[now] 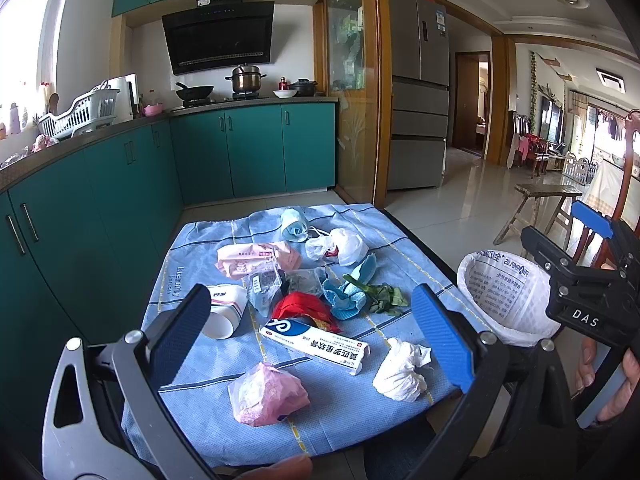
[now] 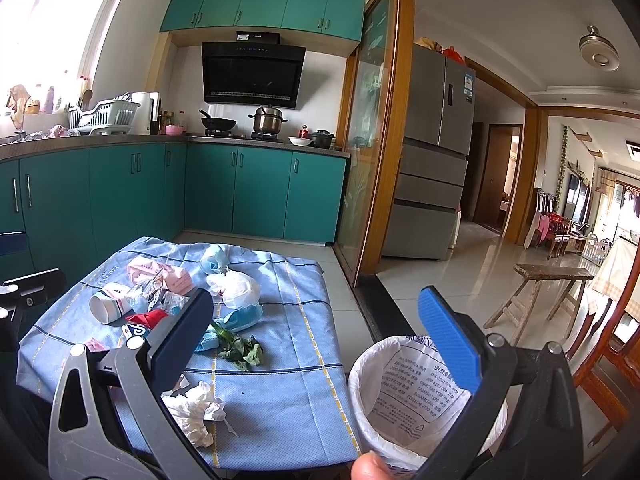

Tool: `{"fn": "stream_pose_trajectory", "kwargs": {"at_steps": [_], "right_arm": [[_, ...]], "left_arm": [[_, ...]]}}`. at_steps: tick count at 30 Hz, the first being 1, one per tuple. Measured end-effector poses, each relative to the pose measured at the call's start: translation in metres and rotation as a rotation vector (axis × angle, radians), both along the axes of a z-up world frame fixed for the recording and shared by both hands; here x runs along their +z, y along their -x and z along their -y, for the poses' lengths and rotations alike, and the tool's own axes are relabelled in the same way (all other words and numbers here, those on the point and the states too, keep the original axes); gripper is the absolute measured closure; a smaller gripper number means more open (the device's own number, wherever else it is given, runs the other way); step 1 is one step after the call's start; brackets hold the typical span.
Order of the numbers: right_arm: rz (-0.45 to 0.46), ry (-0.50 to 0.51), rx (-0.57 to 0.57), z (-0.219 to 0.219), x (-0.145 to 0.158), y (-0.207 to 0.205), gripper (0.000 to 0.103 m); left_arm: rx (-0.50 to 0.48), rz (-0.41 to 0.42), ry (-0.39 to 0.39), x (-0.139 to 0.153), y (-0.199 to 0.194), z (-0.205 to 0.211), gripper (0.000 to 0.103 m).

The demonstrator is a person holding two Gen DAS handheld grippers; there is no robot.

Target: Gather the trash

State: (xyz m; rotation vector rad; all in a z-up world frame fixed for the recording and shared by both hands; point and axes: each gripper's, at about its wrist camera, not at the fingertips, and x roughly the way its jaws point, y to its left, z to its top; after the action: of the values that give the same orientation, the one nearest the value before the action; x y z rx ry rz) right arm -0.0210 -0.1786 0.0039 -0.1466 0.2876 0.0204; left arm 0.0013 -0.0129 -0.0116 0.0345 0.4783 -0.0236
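Trash (image 1: 316, 344) lies on the table (image 1: 352, 412), bin (image 1: 508, 300) beside its right edge

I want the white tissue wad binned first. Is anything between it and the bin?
Nothing visible. The crumpled white tissue lies at the cloth's near right corner, with only bare blue tablecloth between it and the lined trash bin beside the table.

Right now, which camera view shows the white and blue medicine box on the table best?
The left wrist view shows it best: the medicine box lies whole between that gripper's fingers, its printed face readable. In the right wrist view only one end of the box shows, the rest hidden behind the right gripper's dark finger.
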Motion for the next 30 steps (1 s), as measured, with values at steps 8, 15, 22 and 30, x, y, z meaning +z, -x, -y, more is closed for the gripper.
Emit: {"fn": "stream_pose_trajectory", "kwargs": {"at_steps": [8,15,22,30], "right_arm": [[-0.008,0.003,0.004,0.000,-0.003,-0.002,0.002],[-0.015,0.006,0.008,0.000,-0.006,-0.004,0.002],[-0.107,-0.006,0.049,-0.004,-0.022,-0.020,0.002],[-0.373,0.030,0.288,-0.045,-0.081,-0.046,0.002]], "left_arm": [[0.002,-0.004,-0.001,-0.001,-0.001,0.000,0.003],[0.003,-0.016,0.001,-0.003,-0.004,0.000,0.003],[0.050,-0.082,0.005,-0.021,-0.015,-0.012,0.003],[0.184,-0.296,0.048,-0.086,-0.029,-0.068,0.003]]}}
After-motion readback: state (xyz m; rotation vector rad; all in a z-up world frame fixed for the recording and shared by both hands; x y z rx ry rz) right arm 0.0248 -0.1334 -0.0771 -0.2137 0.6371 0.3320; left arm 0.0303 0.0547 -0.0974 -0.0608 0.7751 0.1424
